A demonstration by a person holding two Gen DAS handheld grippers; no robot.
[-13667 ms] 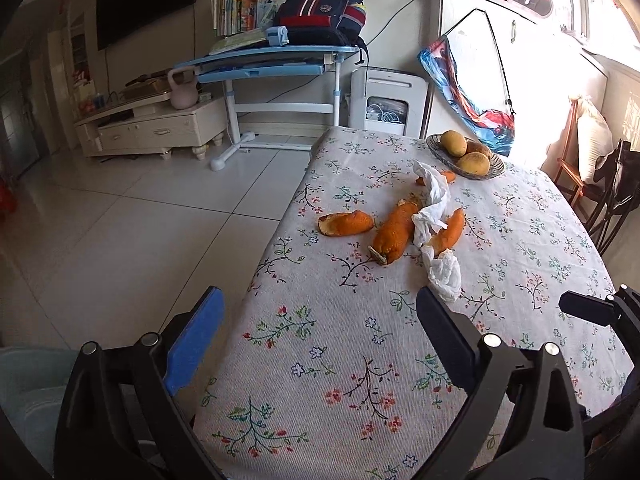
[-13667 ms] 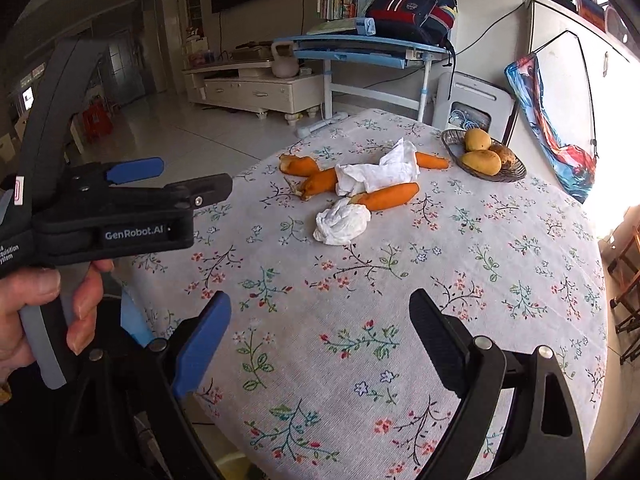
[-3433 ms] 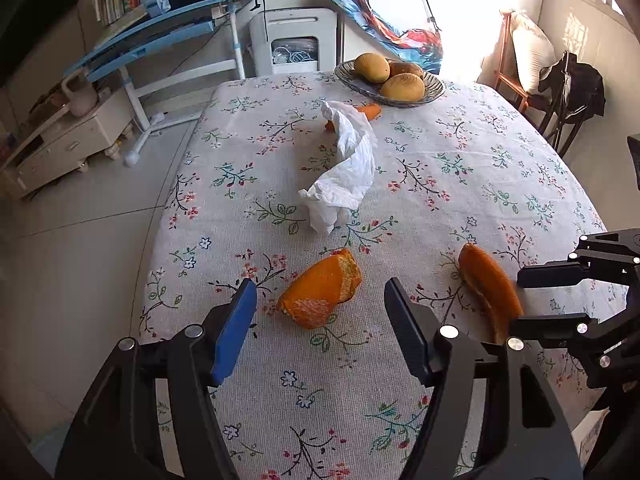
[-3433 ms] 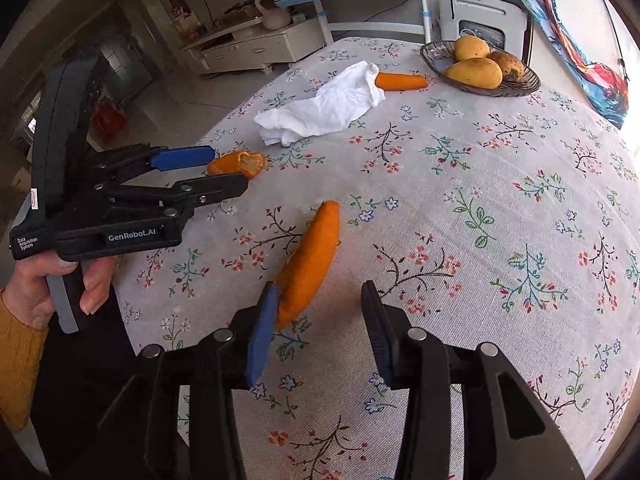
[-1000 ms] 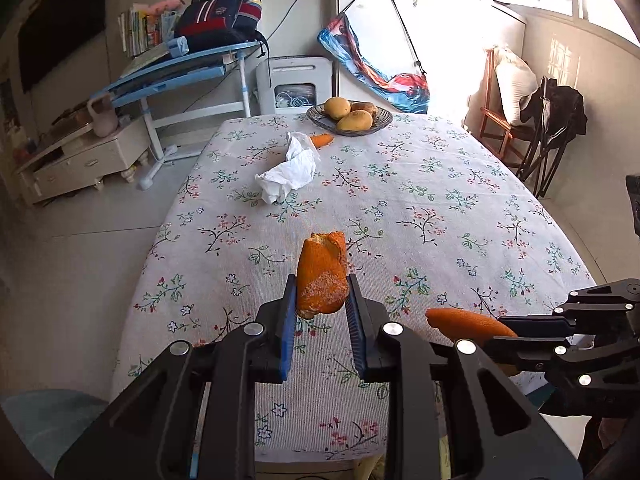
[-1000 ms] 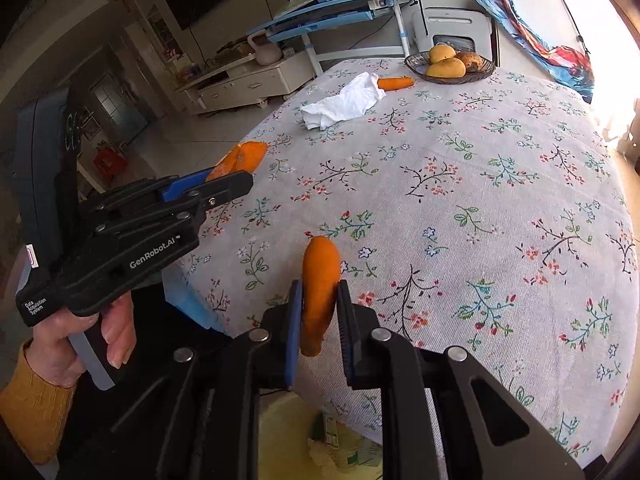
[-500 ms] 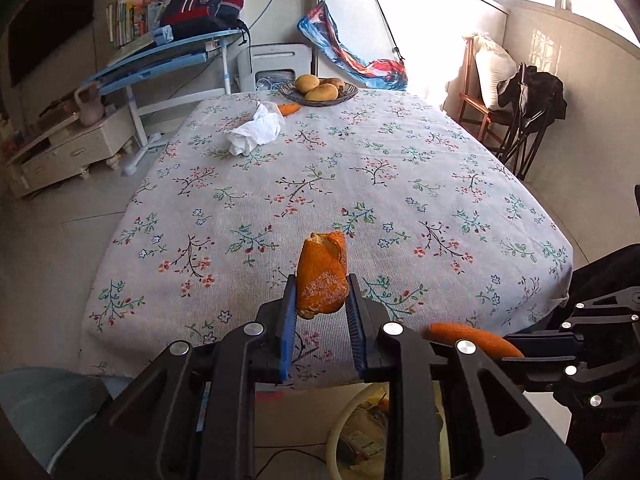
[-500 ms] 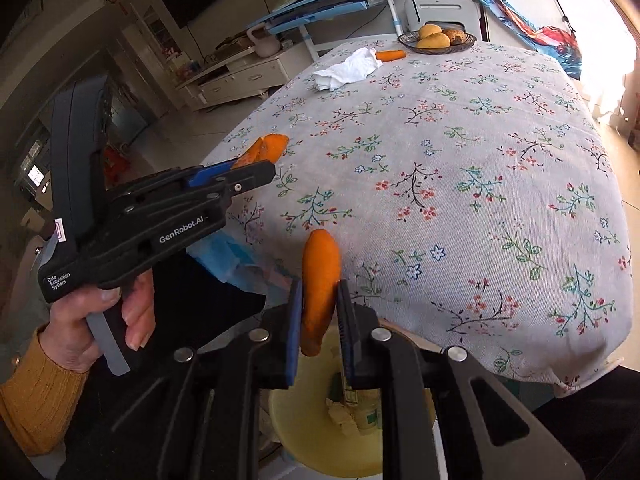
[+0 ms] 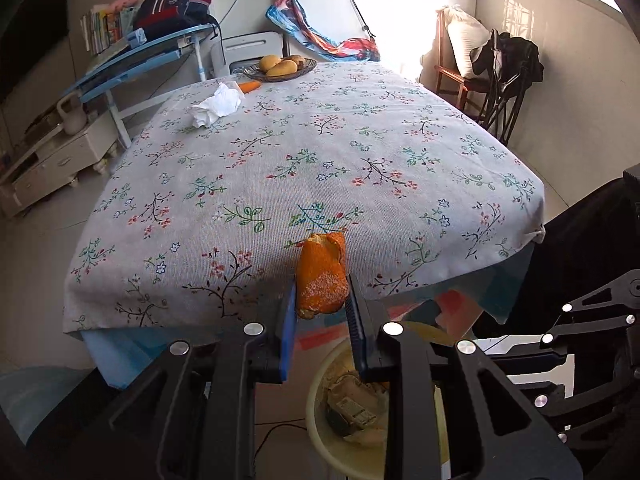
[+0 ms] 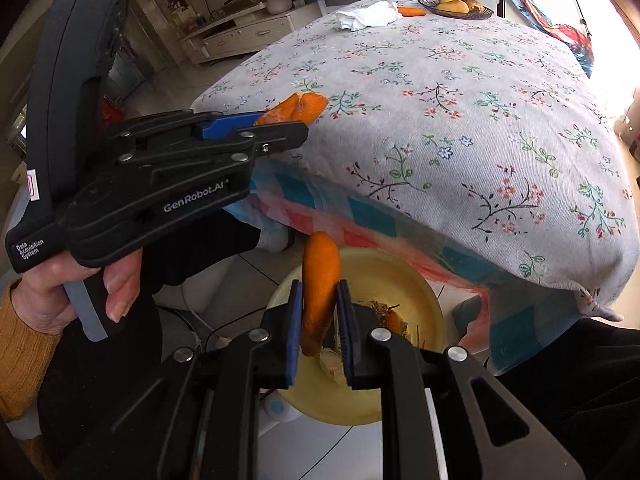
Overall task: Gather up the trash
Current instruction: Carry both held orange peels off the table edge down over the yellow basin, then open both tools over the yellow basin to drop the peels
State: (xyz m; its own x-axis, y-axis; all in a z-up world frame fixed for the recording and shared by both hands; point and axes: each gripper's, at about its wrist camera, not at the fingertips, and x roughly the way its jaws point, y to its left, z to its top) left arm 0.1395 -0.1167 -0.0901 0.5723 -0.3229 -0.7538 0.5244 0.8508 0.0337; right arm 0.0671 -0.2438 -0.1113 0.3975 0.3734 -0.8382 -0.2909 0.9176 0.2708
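Note:
My left gripper (image 9: 321,300) is shut on a broad piece of orange peel (image 9: 321,280), held just past the table's near edge. In the right wrist view that same left gripper (image 10: 280,126) and its orange peel (image 10: 298,108) show at the left, gripped by a hand. My right gripper (image 10: 319,308) is shut on a long piece of orange peel (image 10: 320,280), hanging above a yellow trash bin (image 10: 416,280) on the floor. The yellow trash bin (image 9: 320,384) holds scraps. A crumpled white tissue (image 9: 218,104) and a small orange peel piece (image 9: 250,86) lie at the table's far end.
The table wears a floral cloth (image 9: 320,160) whose edge hangs over the bin. A fruit dish (image 9: 280,68) sits at the far end. A blue desk (image 9: 140,56) and a low cabinet (image 9: 52,156) stand at the left, a chair (image 9: 460,76) at the right.
Both grippers have drawn back off the table and sunk toward the floor with their peels still held. The yellow bin has come into view beneath them.

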